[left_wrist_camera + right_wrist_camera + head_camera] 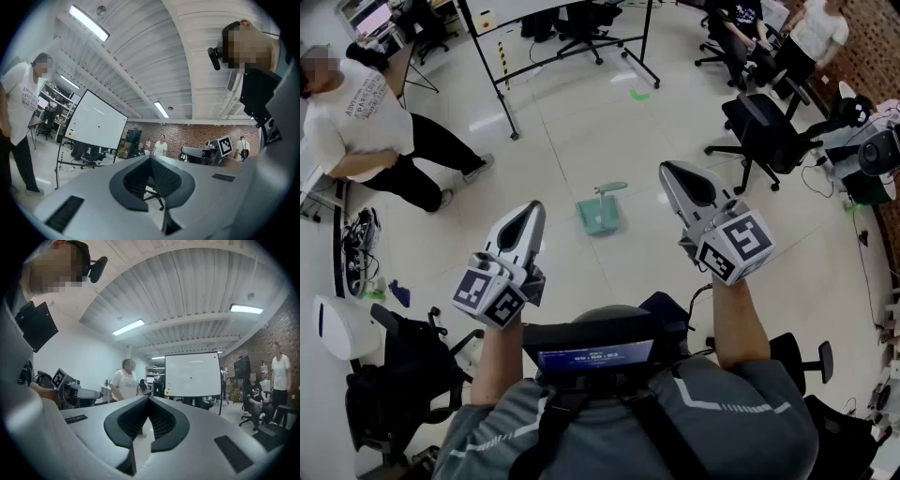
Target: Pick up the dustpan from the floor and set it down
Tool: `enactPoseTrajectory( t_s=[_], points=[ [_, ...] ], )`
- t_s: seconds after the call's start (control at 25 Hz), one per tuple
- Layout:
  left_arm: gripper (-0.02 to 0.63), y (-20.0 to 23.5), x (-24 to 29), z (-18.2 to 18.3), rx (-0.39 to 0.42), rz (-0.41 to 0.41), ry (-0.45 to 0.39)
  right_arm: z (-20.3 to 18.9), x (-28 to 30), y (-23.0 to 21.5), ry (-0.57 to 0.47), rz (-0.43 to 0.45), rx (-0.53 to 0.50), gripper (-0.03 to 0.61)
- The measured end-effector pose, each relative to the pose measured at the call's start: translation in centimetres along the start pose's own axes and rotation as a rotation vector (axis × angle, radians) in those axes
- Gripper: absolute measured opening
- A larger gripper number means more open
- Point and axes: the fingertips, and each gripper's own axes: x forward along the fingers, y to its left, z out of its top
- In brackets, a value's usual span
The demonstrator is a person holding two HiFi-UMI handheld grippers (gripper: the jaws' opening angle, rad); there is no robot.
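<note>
Head view: the green dustpan point(598, 217) lies on the pale floor point(572, 131), and nothing is holding it.
The left gripper point(534, 210) is at 9 o'clock from the dustpan and the right gripper point(669, 170) is at 2 o'clock, both apart from it. Both tongs are closed tight with nothing in them. A whiteboard point(516, 11) stands at 12 o'clock, a black chair point(759, 131) is farther off at 2 o'clock, and a person in a white shirt point(356, 122) is at 10 o'clock.

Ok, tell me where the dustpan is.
Head view: the dustpan lies on the floor at centre, between the left gripper and the right gripper, touching neither.
</note>
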Motion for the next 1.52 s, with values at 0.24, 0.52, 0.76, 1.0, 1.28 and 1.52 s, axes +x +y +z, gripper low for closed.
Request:
enactPoseTrajectory(
  t_s=[0.24,0.52,0.76,1.0,1.28,1.52],
  points=[
    [0.023,3.7,2.2,0.6,0.004,0.009,0.013,0.2,3.8,-1.9,-0.012,0.019,0.019,0.011],
    [0.023,8.2,11.5,0.1,0.031,0.067,0.011,-1.5,9.7,-9.8,-0.035,0.111,0.034,0.011],
    [0.023,10.6,23.2,0.0,0.072,0.102,0.02,-2.4,15.2,-19.9,-0.036,0.242,0.029,0.012],
    [0.023,14.6,29.9,0.5,0.075,0.154,-0.006,-3.6,20.3,-25.7,-0.017,0.324,0.029,0.012],
    [0.023,19.3,30.6,1.6,0.068,0.116,0.008,-3.6,25.3,-25.3,-0.001,0.309,0.031,0.012],
    [0.023,23.2,30.9,0.2,0.056,0.089,0.041,-5.9,28.5,-23.9,0.021,0.367,0.024,0.058]
  ],
)
